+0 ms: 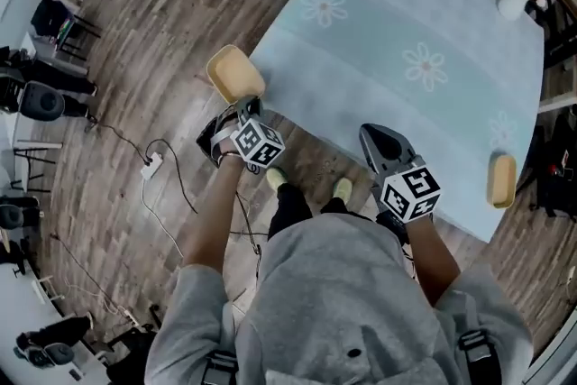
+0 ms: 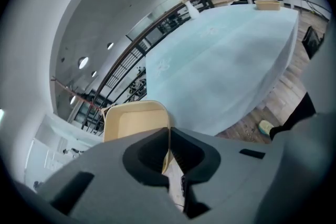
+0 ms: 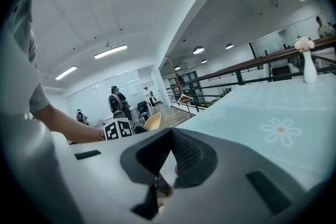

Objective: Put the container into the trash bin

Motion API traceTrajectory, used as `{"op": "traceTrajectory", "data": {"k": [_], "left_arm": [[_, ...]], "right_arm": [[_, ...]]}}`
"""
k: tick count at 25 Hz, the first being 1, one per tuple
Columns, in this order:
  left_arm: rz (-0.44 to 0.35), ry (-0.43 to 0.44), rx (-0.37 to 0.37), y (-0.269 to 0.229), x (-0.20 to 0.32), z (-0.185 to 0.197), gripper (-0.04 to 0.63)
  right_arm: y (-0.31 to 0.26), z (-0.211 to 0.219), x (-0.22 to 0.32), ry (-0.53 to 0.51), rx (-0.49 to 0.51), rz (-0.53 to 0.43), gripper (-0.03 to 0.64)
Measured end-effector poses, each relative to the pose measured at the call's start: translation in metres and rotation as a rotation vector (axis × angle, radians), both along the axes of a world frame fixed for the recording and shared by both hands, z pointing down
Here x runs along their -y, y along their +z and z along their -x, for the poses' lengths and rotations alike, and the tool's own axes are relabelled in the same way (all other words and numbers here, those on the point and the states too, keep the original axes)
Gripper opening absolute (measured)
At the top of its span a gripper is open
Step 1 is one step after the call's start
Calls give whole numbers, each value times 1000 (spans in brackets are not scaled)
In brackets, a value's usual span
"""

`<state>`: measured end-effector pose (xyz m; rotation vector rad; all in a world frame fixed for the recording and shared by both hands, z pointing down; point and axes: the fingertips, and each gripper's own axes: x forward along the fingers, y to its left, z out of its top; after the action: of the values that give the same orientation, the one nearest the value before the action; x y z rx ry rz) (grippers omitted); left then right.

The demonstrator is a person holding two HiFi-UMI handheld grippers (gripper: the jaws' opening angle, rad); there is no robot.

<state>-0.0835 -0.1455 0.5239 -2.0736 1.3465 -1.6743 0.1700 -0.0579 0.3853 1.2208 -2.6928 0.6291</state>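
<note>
A tan, shallow container [image 1: 236,73] hangs off the near-left corner of the table, above the wooden floor. My left gripper [image 1: 233,117] is shut on its near rim. In the left gripper view the container [image 2: 134,120] sticks out beyond the closed jaws of the left gripper [image 2: 169,131], its rim pinched between them. My right gripper [image 1: 379,140] is over the table's near edge, and in its own view the right gripper [image 3: 171,136] has its jaws together with nothing between them. That view also shows the held container [image 3: 153,121] off to the left. No trash bin is in sight.
The table [image 1: 397,22] wears a pale blue cloth with daisies. A second tan container [image 1: 502,179] lies near its right edge, and a white vase [image 1: 516,4] stands at the far corner. A power strip [image 1: 151,165] and cables lie on the floor at left. Chairs and equipment stand beyond.
</note>
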Motion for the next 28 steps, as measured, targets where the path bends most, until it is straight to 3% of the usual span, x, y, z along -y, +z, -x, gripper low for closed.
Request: {"op": "traceTrajectory", "data": {"k": [5,12,22,28], "left_arm": [[33,-179,-8,11,-36,108,28],[95,-306,-28,48,-79,218,28],[231,-330,-106,116,-109,271,28],[290,-323,-154,152,-110,279,29]], "right_arm": [[-7,90,16,-156,-10,-4,25],[6,196,20,-273,-52,25,25],[34,285,28,-339,-140,91,25],[55,307,36,-325,-179,137,25]]}}
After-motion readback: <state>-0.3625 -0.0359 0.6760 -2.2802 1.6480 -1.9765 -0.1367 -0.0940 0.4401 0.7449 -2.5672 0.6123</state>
